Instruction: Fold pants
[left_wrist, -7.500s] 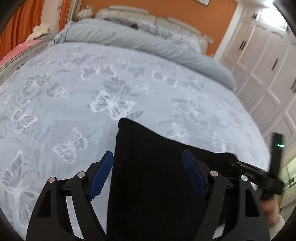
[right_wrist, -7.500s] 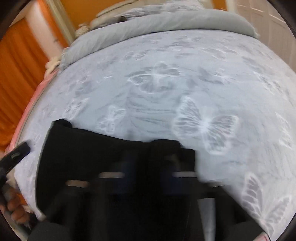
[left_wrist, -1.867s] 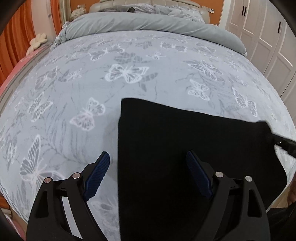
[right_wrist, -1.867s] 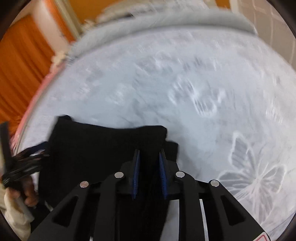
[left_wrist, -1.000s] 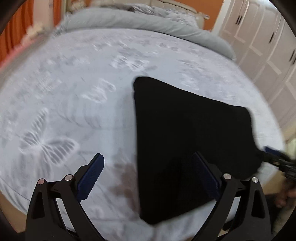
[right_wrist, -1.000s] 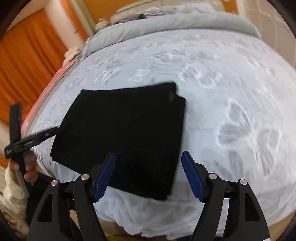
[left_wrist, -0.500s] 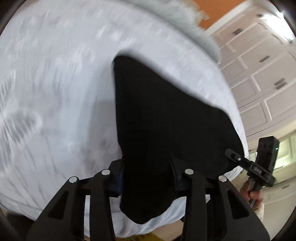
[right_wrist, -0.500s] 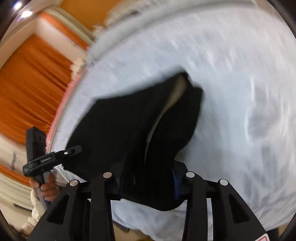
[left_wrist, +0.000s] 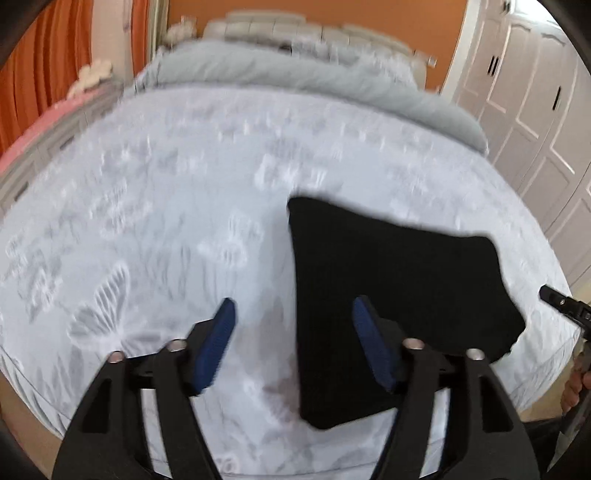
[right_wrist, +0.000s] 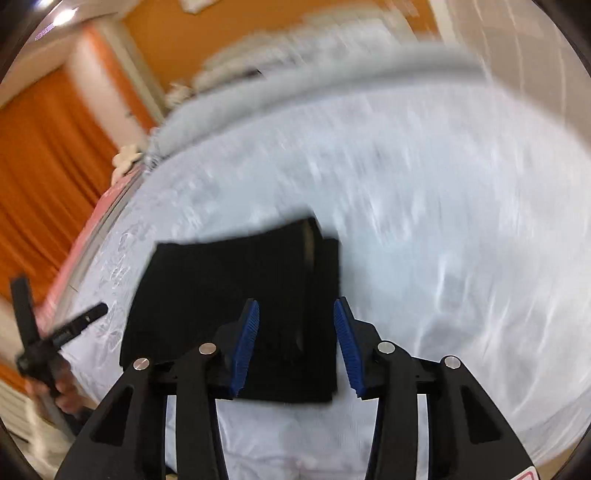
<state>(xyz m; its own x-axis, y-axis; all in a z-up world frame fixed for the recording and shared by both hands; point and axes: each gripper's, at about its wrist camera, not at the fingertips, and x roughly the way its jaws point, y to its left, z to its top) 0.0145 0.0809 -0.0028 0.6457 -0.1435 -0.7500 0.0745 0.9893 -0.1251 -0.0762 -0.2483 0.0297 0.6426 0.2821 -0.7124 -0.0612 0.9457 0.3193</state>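
Observation:
The black pants (left_wrist: 391, 295) lie folded into a flat rectangle near the front edge of the bed, also in the right wrist view as the pants (right_wrist: 229, 302). My left gripper (left_wrist: 291, 317) hovers over their left edge, jaws opening, blue pads clear of the cloth. My right gripper (right_wrist: 295, 328) hangs above their right part, jaws opening too; the cloth shows through the gap and the pads do not press it. The right gripper's tip (left_wrist: 561, 301) shows at the left wrist view's edge. The left gripper (right_wrist: 74, 326) and its hand (right_wrist: 68, 393) appear at the far left.
A pale blue butterfly sheet (left_wrist: 147, 229) covers the bed. A rolled grey duvet (left_wrist: 295, 74) lies across the head end. White wardrobe doors (left_wrist: 535, 92) stand to the right, orange curtains (right_wrist: 48, 166) to the left. The bed's front edge (left_wrist: 258, 458) is just below the grippers.
Half a second ago both grippers were shut on the pants' near edge with the cloth lifted and bulging. Both have let go and pulled up and back; the pants lie flat.

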